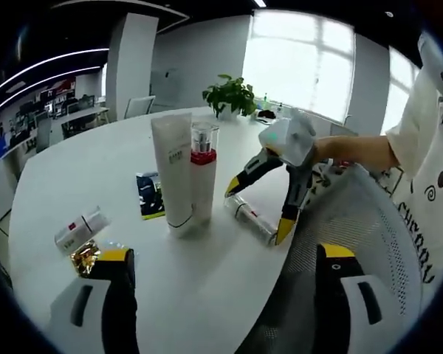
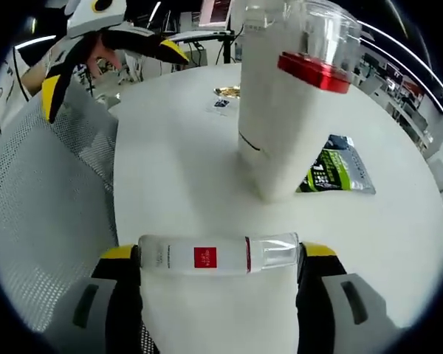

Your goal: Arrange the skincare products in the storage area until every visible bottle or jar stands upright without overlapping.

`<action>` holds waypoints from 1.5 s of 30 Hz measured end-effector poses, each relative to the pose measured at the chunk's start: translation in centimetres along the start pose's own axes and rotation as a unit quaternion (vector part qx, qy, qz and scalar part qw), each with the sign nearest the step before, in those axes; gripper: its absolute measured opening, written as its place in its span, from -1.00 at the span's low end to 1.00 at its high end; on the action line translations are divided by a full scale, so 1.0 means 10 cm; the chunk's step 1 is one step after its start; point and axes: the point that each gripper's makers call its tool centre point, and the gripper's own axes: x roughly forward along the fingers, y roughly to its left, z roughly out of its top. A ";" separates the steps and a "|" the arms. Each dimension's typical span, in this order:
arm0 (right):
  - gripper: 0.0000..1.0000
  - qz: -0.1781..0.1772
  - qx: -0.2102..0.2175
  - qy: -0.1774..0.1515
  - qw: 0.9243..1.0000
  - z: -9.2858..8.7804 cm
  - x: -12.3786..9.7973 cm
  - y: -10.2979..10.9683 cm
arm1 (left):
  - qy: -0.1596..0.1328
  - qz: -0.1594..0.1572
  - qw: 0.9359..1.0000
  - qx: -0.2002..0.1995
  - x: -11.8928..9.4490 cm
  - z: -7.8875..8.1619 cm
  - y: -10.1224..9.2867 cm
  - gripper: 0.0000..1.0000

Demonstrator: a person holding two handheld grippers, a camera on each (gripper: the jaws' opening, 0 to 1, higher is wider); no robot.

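A white tube [image 1: 173, 166] and a white bottle with a red band and clear cap [image 1: 203, 173] stand upright side by side mid-table. In the right gripper view the same banded bottle [image 2: 280, 125] looms close ahead. A clear-capped bottle with a red label [image 2: 199, 257] lies flat, and my right gripper [image 2: 218, 254] spans it lengthwise, one jaw against each end. In the left gripper view that lying bottle [image 1: 262, 223] sits between the right gripper's [image 1: 258, 210] yellow tips. My left gripper [image 1: 225, 254] stands wide open and holds nothing. A small white bottle [image 1: 81, 228] lies on its side at the left.
A gold-wrapped item [image 1: 85, 257] lies by the small bottle. A dark green sachet [image 1: 149, 195] lies flat behind the tube. A grey mesh chair [image 1: 354, 221] presses against the round white table [image 1: 81, 169]. A potted plant [image 1: 230, 94] stands at the far edge.
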 end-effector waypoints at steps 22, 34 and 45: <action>0.73 0.036 -0.051 -0.006 0.998 0.38 0.28 0.34 | 0.048 -0.048 0.997 -0.036 0.33 -0.19 -0.06 0.64; 0.74 0.046 -0.078 -0.015 0.996 0.61 0.45 0.46 | 0.105 -0.047 0.992 -0.055 0.43 -0.36 0.02 -0.01; 0.74 0.049 -0.082 -0.025 0.995 0.76 0.56 0.50 | 0.142 -0.059 0.985 -0.080 0.57 -0.46 0.04 -0.27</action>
